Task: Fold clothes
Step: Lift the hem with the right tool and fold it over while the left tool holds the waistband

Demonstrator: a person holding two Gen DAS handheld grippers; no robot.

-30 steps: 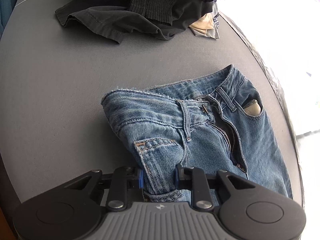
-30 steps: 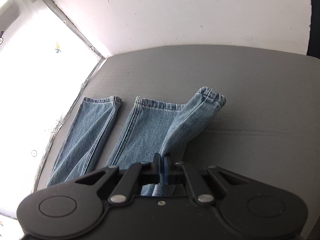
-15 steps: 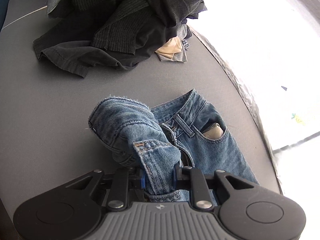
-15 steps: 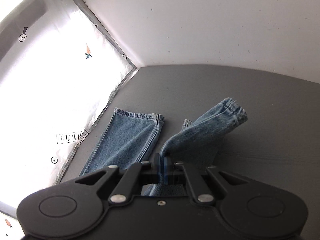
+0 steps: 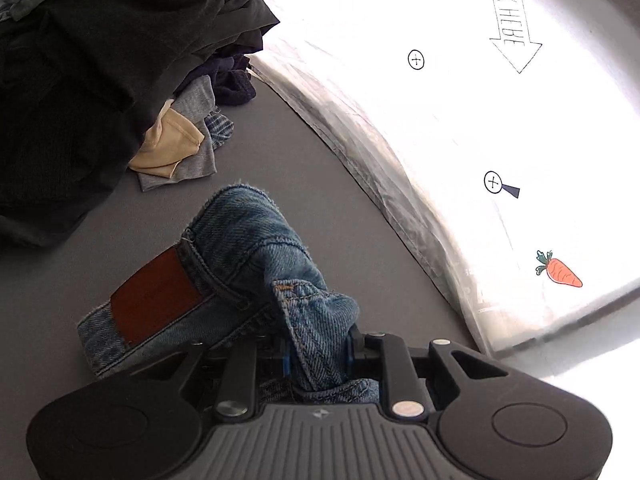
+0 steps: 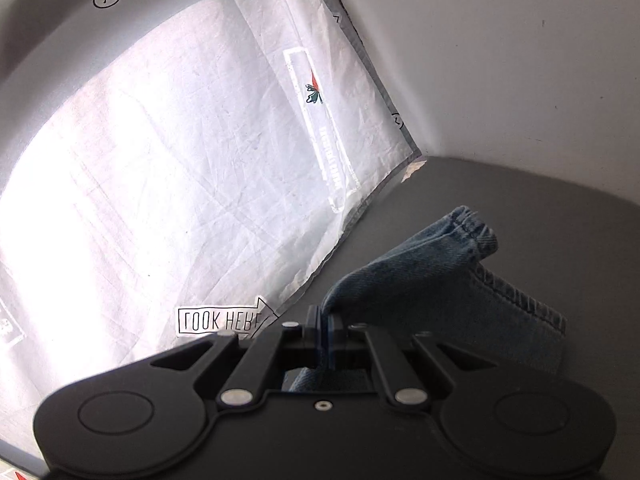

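Lengthwise fold unfinished: left hand-held gripper (image 5: pixel 318 354), jaws opening, pinches the jeans (image 5: pixel 256 248) waistband, right hand-held gripper (image 6: pixel 323 334) clamps a leg; clothes pile (image 5: pixel 100 60) ahead awaits folding.

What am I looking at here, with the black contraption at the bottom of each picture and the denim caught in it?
There is no robot here. A person holds a two-finger gripper in each hand, and a wide-angle camera on each one looks forward along its fingers, so the black shape at the bottom is the tool itself.

In the left view, the left gripper has the waistband end of the jeans between its fingers, with a brown patch showing; its jaws are easing open a little. On the grey surface behind lies a pile of dark clothes.

In the right view, the right gripper is shut on a trouser leg, whose hem hangs free. The white sheet with small stickers stands alongside.
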